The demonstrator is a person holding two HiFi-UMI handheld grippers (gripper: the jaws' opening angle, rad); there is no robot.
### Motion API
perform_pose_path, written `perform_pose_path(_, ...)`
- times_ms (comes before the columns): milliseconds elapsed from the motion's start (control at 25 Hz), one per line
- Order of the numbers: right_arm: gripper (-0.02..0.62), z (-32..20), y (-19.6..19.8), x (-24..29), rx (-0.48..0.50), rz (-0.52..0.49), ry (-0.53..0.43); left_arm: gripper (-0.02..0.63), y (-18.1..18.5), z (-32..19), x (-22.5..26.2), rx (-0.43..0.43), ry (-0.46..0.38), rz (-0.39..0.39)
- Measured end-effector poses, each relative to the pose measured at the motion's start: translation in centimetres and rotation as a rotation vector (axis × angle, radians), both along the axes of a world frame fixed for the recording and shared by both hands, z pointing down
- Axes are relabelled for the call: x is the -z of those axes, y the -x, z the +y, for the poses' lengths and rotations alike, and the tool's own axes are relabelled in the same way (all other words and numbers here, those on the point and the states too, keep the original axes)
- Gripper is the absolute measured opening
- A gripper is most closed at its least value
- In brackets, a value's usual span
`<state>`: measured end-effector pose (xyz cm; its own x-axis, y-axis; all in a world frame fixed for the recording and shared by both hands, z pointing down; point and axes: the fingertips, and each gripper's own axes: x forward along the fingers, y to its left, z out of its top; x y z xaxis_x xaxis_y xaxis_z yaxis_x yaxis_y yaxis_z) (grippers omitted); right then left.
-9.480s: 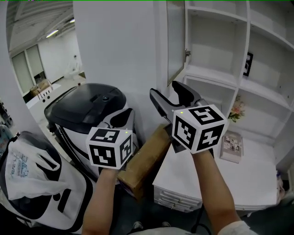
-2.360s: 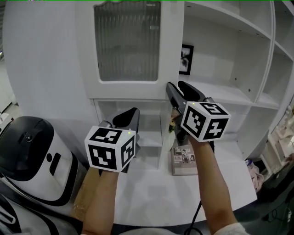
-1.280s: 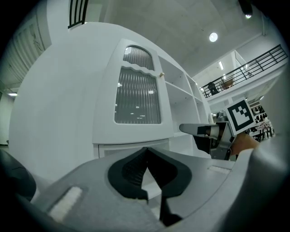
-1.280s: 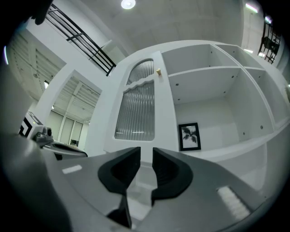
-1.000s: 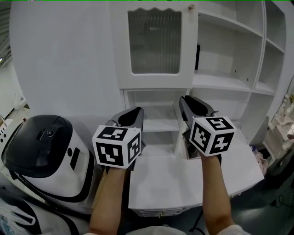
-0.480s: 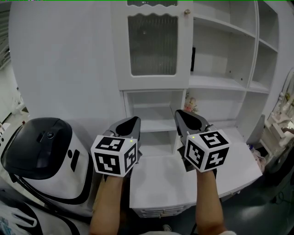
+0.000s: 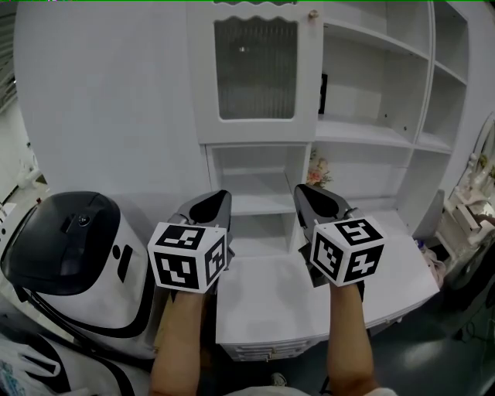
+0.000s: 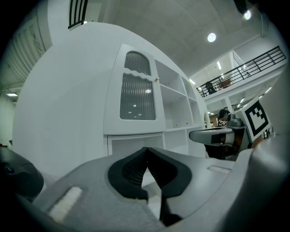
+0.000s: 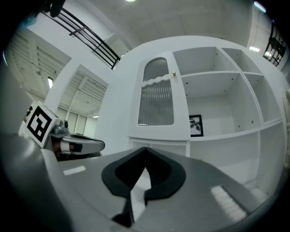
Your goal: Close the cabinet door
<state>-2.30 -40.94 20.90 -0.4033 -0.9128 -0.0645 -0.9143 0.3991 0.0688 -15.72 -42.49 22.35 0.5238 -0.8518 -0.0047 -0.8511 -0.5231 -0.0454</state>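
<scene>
The white cabinet door [image 7: 255, 71] with its ribbed glass pane lies flat against the cabinet front, a small knob [image 7: 313, 14] at its upper right corner. It also shows in the left gripper view as the door [image 8: 137, 93] and in the right gripper view as the door [image 9: 156, 99]. Both grippers hover level over the white desk, below the door and apart from it. My left gripper [image 7: 219, 199] is shut and empty, as the gripper [image 8: 146, 150] shows from its own camera. My right gripper [image 7: 304, 192] is shut with nothing in it, as the gripper [image 9: 146, 149] shows.
Open white shelves [image 7: 375, 131] fill the cabinet's right side, with a framed picture [image 7: 322, 93] and flowers [image 7: 317, 168] on them. A black-and-white machine [image 7: 69, 247] stands at the left. The white desk top [image 7: 286, 302] lies under both grippers.
The door stood open several seconds ago and is now flat against the cabinet. Over the last second both grippers drew back and sank a little, and the right jaws closed.
</scene>
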Motion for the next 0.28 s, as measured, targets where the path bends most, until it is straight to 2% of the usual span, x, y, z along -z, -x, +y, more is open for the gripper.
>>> perform_pose_path(280,0.003,0.02,0.01,-0.30,0.014,-0.005,0.006,-0.003,0.09,0.08,-0.31,0.011,0.006,-0.009)
